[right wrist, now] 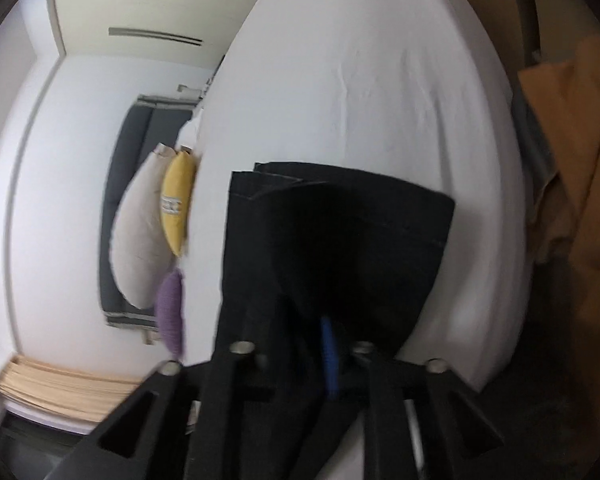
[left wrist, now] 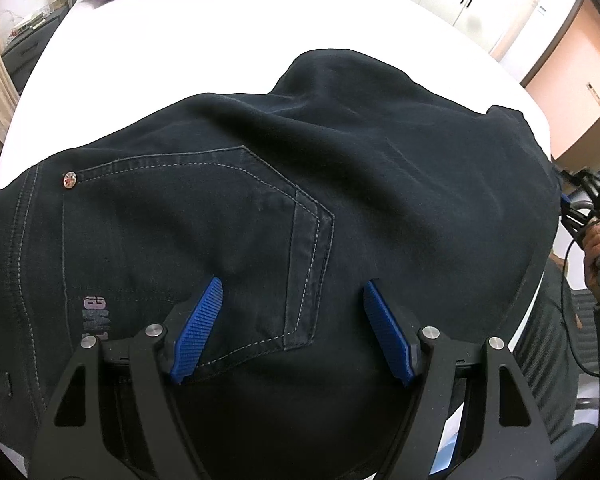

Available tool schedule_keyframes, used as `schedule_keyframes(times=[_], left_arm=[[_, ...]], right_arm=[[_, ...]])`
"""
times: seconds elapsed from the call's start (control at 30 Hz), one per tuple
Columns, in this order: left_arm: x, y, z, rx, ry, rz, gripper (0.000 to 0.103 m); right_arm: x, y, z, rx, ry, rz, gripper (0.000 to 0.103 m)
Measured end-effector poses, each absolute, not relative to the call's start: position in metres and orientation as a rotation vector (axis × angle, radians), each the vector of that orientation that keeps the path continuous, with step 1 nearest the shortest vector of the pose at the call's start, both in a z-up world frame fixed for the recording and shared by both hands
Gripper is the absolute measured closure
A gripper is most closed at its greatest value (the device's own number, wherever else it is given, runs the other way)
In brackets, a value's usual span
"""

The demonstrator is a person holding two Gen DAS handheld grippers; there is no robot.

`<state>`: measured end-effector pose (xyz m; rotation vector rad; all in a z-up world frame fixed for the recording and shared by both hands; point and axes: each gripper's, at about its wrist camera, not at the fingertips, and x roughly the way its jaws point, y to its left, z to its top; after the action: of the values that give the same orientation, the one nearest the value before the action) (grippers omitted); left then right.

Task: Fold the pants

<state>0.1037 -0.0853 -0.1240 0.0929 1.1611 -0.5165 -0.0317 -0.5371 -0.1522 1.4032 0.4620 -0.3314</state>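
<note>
Mid-fold: dark navy denim pants point(left wrist: 300, 208) on the white-sheeted bed point(left wrist: 180, 48).
Your left gripper point(left wrist: 292, 320) hovers w/ jaws wide, holding nothing; right gripper point(right wrist: 328, 360) is clamped on leg fabric. Risk: denim slips from that thin pinch, fold collapses.

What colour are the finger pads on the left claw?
Bright blue, ribbed pads on a black frame, clearest in the left wrist view, open above the dark pants.
</note>
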Motion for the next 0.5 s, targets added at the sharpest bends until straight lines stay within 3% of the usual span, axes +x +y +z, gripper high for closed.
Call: schedule_keyframes(times=[0.03, 0.1, 0.2, 0.27, 0.3, 0.33, 0.37, 0.5], left_arm=[[0.104, -0.087, -0.124, 0.093, 1.162, -0.514, 0.031], [0.104, -0.089, -0.123, 0.096, 1.163, -0.511, 0.031], [0.103, -0.092, -0.125, 0.101, 1.164, -0.508, 0.031], [0.102, -0.092, -0.127, 0.106, 1.164, -0.508, 0.031], [0.102, -0.092, -0.126, 0.105, 1.165, -0.508, 0.031], [0.102, -0.094, -0.127, 0.105, 1.165, -0.507, 0.031], [0.102, -0.095, -0.127, 0.105, 1.165, -0.506, 0.031], [0.1, -0.098, -0.126, 0.104, 1.16, -0.497, 0.031]], right_arm=[[-0.032, -0.537, -0.15, 1.396, 0.45, -0.327, 0.051], [-0.035, -0.54, -0.145, 1.397, 0.427, -0.345, 0.038], [-0.034, -0.543, -0.144, 1.367, 0.427, -0.381, 0.035], [-0.024, -0.546, -0.146, 1.362, 0.437, -0.375, 0.04], [-0.018, -0.548, -0.148, 1.342, 0.448, -0.374, 0.056], [-0.014, -0.55, -0.149, 1.326, 0.469, -0.383, 0.083], [-0.015, -0.553, -0.153, 1.33, 0.487, -0.387, 0.095], [-0.026, -0.55, -0.156, 1.337, 0.46, -0.406, 0.098]])
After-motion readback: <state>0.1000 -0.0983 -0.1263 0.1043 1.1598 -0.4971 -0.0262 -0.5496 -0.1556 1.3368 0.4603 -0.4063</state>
